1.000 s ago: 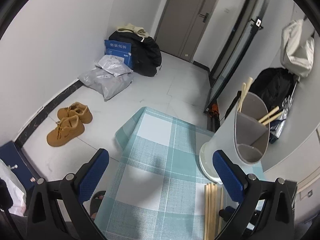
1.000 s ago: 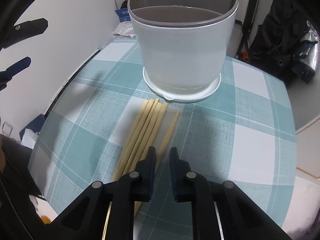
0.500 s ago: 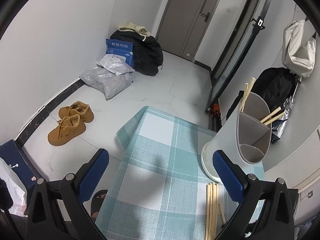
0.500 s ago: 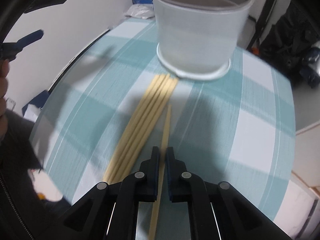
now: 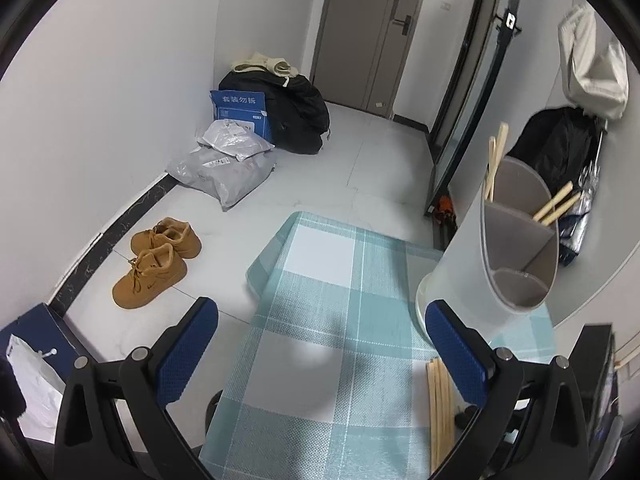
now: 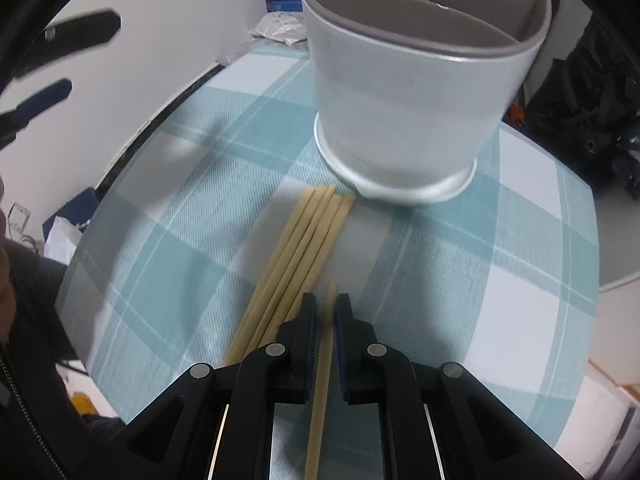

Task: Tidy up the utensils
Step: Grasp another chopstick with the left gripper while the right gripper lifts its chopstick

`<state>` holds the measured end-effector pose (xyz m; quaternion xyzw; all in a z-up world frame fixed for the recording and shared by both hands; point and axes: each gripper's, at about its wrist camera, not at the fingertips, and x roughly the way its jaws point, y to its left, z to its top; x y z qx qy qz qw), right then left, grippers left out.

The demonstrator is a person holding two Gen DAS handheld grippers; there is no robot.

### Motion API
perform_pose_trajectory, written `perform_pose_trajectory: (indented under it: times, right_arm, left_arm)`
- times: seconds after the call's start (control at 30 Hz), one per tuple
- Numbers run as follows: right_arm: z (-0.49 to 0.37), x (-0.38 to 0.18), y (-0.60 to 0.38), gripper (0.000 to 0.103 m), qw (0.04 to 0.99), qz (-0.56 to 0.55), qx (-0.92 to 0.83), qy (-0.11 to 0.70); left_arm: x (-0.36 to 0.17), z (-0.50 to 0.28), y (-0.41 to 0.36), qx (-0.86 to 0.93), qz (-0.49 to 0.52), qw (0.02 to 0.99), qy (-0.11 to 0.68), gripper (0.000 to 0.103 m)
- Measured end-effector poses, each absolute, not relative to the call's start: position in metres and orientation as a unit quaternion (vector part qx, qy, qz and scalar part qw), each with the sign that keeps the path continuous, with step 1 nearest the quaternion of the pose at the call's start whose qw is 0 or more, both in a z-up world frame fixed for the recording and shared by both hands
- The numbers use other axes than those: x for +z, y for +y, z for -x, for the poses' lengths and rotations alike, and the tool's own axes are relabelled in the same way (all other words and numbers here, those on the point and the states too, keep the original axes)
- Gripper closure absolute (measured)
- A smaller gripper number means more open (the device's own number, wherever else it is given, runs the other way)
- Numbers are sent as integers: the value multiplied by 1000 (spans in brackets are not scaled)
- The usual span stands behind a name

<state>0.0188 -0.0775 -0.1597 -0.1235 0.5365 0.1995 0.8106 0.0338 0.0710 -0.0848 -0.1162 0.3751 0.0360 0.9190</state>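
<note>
A white utensil holder (image 6: 412, 92) with grey inner dividers stands on the teal checked tablecloth (image 6: 192, 216). Several wooden chopsticks (image 6: 296, 252) lie side by side in front of it. My right gripper (image 6: 326, 308) is shut on one chopstick (image 6: 322, 364), whose tip pokes out just past the pads and which is lifted off the cloth. In the left wrist view my left gripper (image 5: 320, 344) hangs open over the cloth with nothing between its blue pads; the holder (image 5: 504, 248) stands to its right with chopsticks (image 5: 556, 204) in its compartments, and the loose chopsticks (image 5: 440, 400) lie at lower right.
The small table's far edge (image 5: 348, 224) drops to a tiled floor with tan shoes (image 5: 156, 260), grey parcel bags (image 5: 228, 168), a blue box and black bags. A person's dark sleeve (image 6: 24, 320) is at the left of the right wrist view.
My right gripper has shut on the single chopstick that lay right of the bundle and lifted it; the holder now looms closer. The left gripper has stayed open, nearly still.
</note>
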Motion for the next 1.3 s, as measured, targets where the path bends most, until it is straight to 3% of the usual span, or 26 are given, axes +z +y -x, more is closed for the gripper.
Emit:
perform_pose_trajectory:
  times: [0.13,0.43,0.77,1.3]
  right_arm:
    - [-19,-162,-96,99,823,83,205,523]
    - [-30,-118,-182,99,859,-125,190,460]
    - [-20,-103,-244,99,845,-262,199,421]
    - [-17,-97,-251,100,861,-240,204,400]
  left_arm:
    - [-97,-40,57,21,90,910,404,1]
    - [-130,-47,8,-14,-10,877,480,1]
    - [-144,-49,-5,-17,-14,854,520,1]
    - [-154,-66,-10,2,-13,841,541,2]
